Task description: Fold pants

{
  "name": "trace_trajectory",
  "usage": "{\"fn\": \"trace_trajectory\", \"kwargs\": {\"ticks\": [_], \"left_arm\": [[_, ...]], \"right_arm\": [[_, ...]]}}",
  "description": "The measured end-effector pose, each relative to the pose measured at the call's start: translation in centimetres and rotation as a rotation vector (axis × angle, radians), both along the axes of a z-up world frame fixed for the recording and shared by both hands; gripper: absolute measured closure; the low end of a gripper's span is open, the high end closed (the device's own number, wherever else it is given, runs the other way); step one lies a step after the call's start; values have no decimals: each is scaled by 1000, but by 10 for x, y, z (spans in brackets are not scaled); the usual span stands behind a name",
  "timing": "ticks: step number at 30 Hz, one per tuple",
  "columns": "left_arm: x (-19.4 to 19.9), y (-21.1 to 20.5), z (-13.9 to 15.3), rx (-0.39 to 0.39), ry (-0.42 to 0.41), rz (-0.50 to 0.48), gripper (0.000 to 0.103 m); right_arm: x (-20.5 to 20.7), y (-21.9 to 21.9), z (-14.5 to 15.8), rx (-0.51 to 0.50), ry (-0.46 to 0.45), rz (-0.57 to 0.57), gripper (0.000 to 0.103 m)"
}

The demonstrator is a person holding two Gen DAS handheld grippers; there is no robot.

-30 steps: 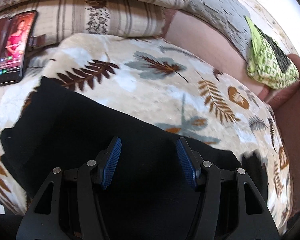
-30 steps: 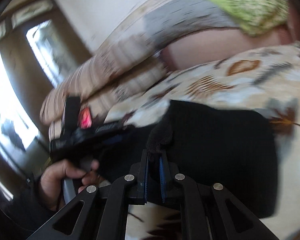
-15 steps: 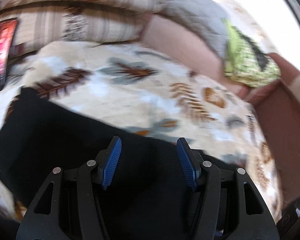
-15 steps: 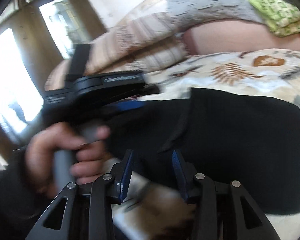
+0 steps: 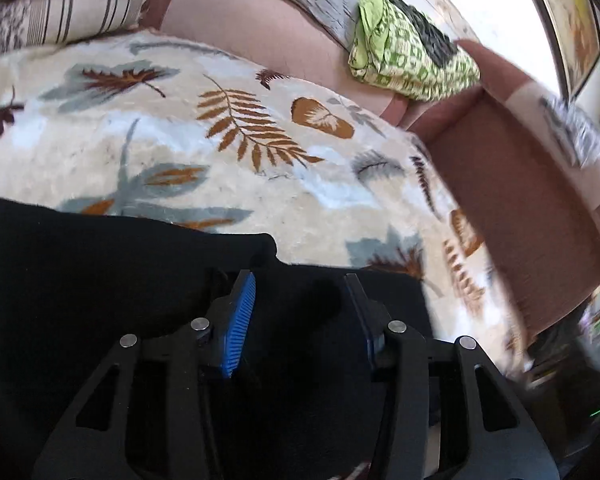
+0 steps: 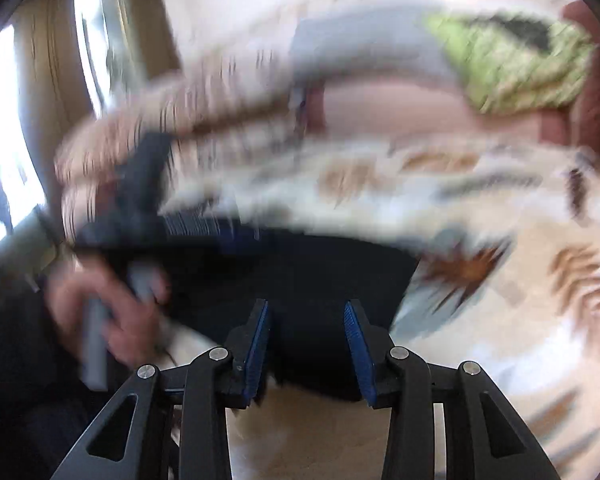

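Two open tools over black fabric pants on a leaf-print blanket.

Both the left tool [image 5: 296, 312] and the right tool [image 6: 306, 332] have their blue ribbed jaws spread apart and hold nothing; the soft, matte black fabric pants [image 5: 100, 288] lie directly beneath and ahead of both, spread crosswise with their long axis left to right. A raised fold edge sits just beyond the left tool, which looks nearer to it. Beyond spreads the plush cream blanket with brown and grey leaves [image 5: 228, 120]; farthest, against the couch back, rests a crumpled green patterned cloth [image 5: 404, 56].
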State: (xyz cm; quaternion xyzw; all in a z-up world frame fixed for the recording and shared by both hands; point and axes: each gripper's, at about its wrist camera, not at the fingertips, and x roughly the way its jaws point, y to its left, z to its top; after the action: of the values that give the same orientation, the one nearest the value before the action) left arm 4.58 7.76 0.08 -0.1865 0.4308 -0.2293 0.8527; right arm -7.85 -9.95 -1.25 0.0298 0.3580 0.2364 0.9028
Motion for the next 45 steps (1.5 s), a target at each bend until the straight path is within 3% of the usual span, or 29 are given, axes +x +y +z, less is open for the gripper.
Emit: {"fn": "trace_trajectory", "kwargs": {"ticks": [1, 2, 3, 5, 7, 11, 16, 20, 26, 30, 34, 36, 39, 42, 45], "left_arm": [[0, 2, 0, -14, 10, 3, 59], [-1, 2, -1, -24, 10, 3, 59], [-1, 3, -1, -27, 10, 3, 59], [-2, 1, 0, -16, 7, 4, 59], [-2, 1, 0, -13, 4, 11, 59], [-3, 4, -3, -15, -2, 13, 59], [-6, 3, -7, -25, -19, 25, 59], [-9, -3, -6, 16, -47, 30, 59], [-8, 3, 2, -8, -18, 28, 58], [-34, 17, 34, -41, -84, 44, 58], [-73, 51, 61, -108, -121, 128, 56], [-86, 66, 65, -126, -116, 170, 50], [-104, 82, 68, -101, -96, 207, 49], [-116, 86, 68, -56, -72, 221, 49], [-120, 85, 63, -73, -45, 241, 49]], "right_arm": [[3, 4, -13, -23, 18, -7, 65], [2, 1, -12, 18, -6, -26, 65], [5, -3, -9, 57, 35, -41, 66], [9, -8, 3, 80, 48, -40, 68], [12, -15, 22, 89, -4, -61, 68], [48, -16, 31, -42, -21, -136, 68], [87, -3, -6, -144, 69, -10, 67], [91, -6, -2, -144, 99, -21, 67], [98, -2, -2, -188, 134, 36, 67], [100, -5, -3, -192, 141, 89, 67], [94, -12, -6, -150, 106, 84, 66], [96, -7, -2, -184, 120, 86, 66], [104, 3, 3, -268, 151, 134, 65], [111, -1, 4, -235, 200, 127, 64], [109, -1, 3, -223, 186, 105, 63]]}}
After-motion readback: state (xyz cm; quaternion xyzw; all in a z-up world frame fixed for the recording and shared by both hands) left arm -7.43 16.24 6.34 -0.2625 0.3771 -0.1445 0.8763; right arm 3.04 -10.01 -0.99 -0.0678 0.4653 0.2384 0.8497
